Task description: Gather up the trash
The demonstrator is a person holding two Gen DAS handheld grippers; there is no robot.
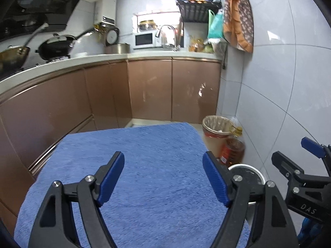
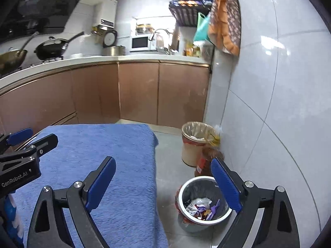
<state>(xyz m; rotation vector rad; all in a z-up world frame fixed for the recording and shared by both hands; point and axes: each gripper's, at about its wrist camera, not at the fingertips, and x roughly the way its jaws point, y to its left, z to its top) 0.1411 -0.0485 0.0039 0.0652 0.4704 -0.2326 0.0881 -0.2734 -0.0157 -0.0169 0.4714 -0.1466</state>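
Now both hand-held grippers, left and right, tilt downward over the blue towel, jaws wide, empty.

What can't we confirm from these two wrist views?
- White-rimmed bin: left wrist view, contents hidden behind the left claw.
- Beige bin: both views, too far to see what it holds.
- Blue towel: near end cut off by the frame; any leftover trash there is unseen.

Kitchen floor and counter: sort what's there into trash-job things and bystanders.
Job: grey bin with wrappers inside; left gripper and right gripper, both open, empty.

Bystanders: blue towel, cream bin, oil bottle, woks, microwave.
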